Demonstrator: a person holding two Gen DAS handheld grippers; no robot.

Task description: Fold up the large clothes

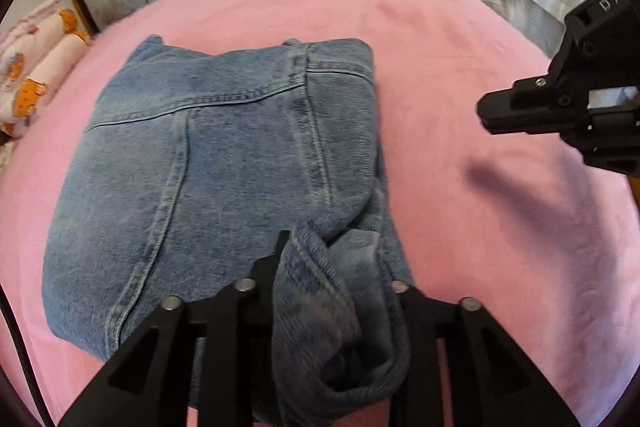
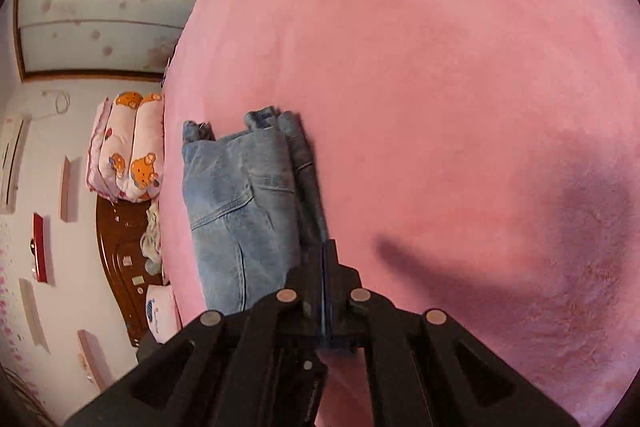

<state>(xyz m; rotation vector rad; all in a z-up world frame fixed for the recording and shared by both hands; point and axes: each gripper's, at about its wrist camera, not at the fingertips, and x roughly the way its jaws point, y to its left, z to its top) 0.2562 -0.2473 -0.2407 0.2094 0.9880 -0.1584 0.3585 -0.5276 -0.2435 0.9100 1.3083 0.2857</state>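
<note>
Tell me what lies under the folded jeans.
The folded jeans rest on the pink blanket, which shows on every side of them. A denim flap sits between the left gripper fingers. Whether anything lies between jeans and blanket is covered by the denim.

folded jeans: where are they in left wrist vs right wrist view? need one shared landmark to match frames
Left wrist: folded jeans fill the centre and left on the pink blanket, one bunched end running between the left gripper fingers.
Right wrist: folded jeans sit left of centre, just beyond the shut right gripper, blanket to their right.
Shared landmark: the bear-print pillow, at left edge in both.
</note>
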